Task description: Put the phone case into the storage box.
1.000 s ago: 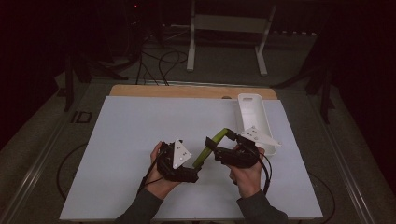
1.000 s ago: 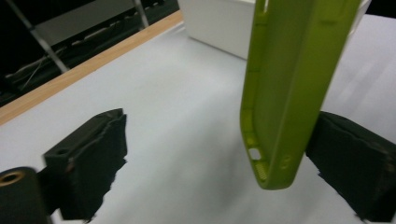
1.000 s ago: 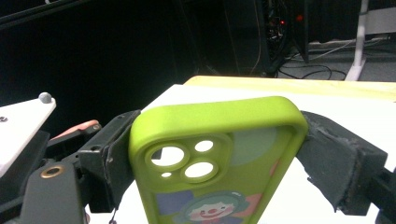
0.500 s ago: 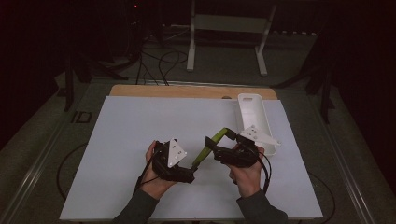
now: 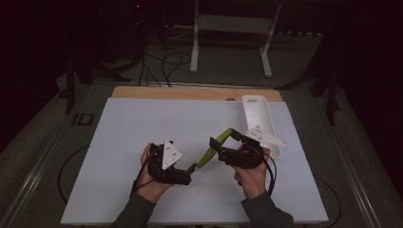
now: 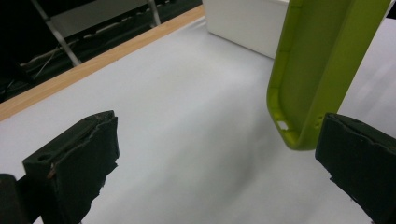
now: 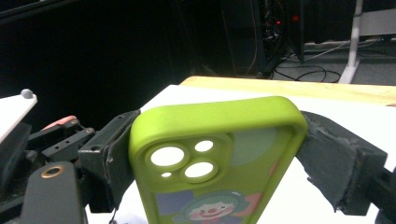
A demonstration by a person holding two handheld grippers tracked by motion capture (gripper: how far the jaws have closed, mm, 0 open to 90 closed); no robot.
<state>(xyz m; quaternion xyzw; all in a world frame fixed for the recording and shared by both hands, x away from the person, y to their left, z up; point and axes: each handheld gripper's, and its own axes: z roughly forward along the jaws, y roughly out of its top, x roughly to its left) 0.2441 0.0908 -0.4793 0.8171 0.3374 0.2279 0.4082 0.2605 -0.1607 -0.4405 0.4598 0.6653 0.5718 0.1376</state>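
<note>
While the right gripper (image 5: 223,149) is clamping the green phone case (image 5: 216,147) by its sides above the table (image 5: 119,142), the handover looks half done: the left gripper (image 5: 190,172) is waiting wide open, the case's lower end sitting just beside one jaw, ungripped.

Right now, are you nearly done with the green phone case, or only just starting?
About midway, I'd guess. Done: the green phone case is off the table, clamped between the right tongs. In hand: it slants down toward the left tongs, whose jaws stand open with the case's lower corner beside one jaw, not yet gripped. Left: closing on it, then perhaps putting it in the white tray behind, though that is only a guess.
</note>
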